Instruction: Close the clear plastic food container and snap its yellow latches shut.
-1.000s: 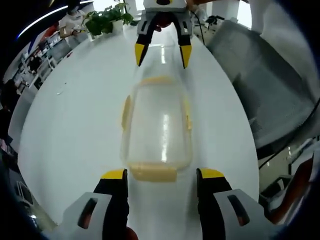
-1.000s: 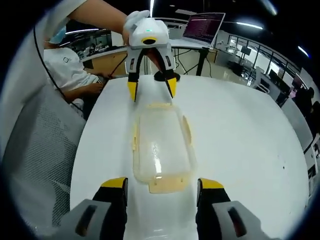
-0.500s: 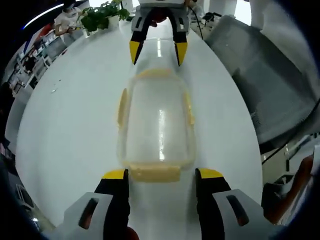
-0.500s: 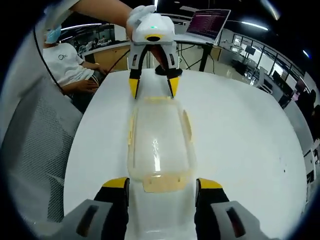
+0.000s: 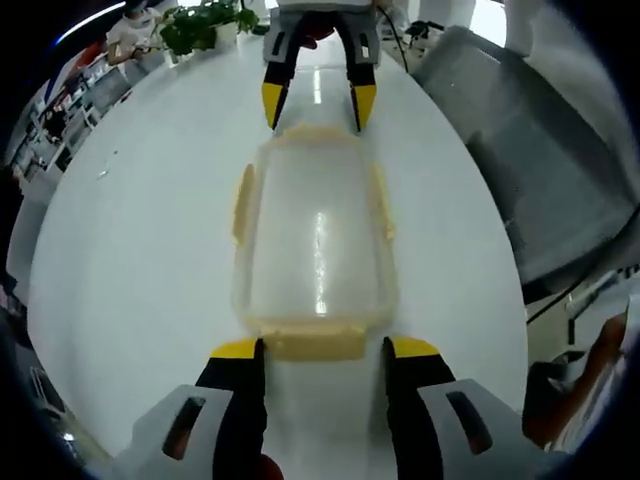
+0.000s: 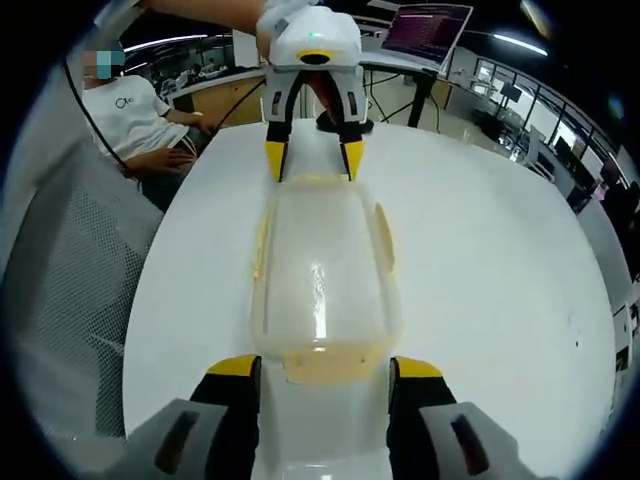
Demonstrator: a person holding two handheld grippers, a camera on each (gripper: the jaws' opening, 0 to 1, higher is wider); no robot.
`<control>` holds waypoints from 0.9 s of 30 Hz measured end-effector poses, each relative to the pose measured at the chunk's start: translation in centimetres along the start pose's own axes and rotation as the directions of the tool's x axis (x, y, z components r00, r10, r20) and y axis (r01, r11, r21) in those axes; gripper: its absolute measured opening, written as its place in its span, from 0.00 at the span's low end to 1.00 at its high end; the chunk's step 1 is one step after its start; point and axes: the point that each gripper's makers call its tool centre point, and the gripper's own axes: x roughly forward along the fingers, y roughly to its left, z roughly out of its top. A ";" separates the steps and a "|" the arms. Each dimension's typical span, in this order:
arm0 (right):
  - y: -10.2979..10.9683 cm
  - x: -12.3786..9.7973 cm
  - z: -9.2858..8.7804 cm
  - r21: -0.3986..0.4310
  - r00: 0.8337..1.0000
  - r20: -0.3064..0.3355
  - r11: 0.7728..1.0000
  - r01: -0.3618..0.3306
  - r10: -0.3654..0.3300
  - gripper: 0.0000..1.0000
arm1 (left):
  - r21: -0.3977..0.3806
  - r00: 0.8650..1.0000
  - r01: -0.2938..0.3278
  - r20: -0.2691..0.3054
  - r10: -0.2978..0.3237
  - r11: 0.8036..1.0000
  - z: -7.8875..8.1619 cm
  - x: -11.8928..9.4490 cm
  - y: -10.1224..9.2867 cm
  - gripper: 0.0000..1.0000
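A clear plastic food container [image 5: 315, 240] [image 6: 322, 275] with its lid on lies lengthwise on the white table between the two grippers. Yellow latches run along its sides and ends. In the left gripper view, my left gripper [image 5: 322, 350] is open, its yellow tips flanking the near end latch [image 5: 315, 343]; the right gripper [image 5: 312, 102] stands open at the far end. In the right gripper view, my right gripper [image 6: 322, 368] is open on either side of the flared-out end latch [image 6: 325, 366], and the left gripper [image 6: 309, 158] is open at the opposite end.
The white table [image 5: 130, 250] [image 6: 490, 270] is oval. A grey mesh chair [image 5: 545, 170] [image 6: 70, 290] stands beside it. A potted plant [image 5: 205, 22] sits at one end, a laptop [image 6: 432, 22] and a seated person [image 6: 140, 125] beyond the other.
Both grippers have closed in on the container's two ends; the container looks larger in both views, and each end latch now sits between a pair of jaw tips.
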 end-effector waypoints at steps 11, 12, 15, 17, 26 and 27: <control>0.1 0.9 -0.5 -0.029 0.998 -0.045 0.999 -0.032 0.031 0.46 | 0.010 1.000 0.011 -0.008 -0.011 1.000 0.0 0.2 0.0 0.43; 0.2 1.0 -0.7 -0.041 0.998 -0.060 0.998 -0.040 0.038 0.46 | 0.016 1.000 0.010 -0.011 -0.009 1.000 0.0 0.2 0.0 0.42; 0.3 1.1 -0.6 -0.044 0.997 -0.058 0.998 -0.054 0.051 0.44 | 0.029 1.000 0.002 -0.014 -0.002 1.000 0.0 0.2 0.1 0.40; 0.3 1.1 -0.5 -0.052 0.997 -0.060 0.997 -0.058 0.055 0.43 | 0.038 1.000 -0.003 -0.018 0.003 0.999 0.0 0.2 0.1 0.40; 0.1 1.1 -0.6 -0.060 0.997 -0.063 0.996 -0.059 0.055 0.38 | 0.013 1.000 -0.019 -0.020 0.019 1.000 0.0 0.3 0.1 0.39; 0.1 1.1 -0.6 -0.059 0.996 -0.065 0.997 -0.058 0.054 0.38 | 0.009 1.000 -0.021 -0.018 0.021 1.000 0.1 0.3 0.1 0.39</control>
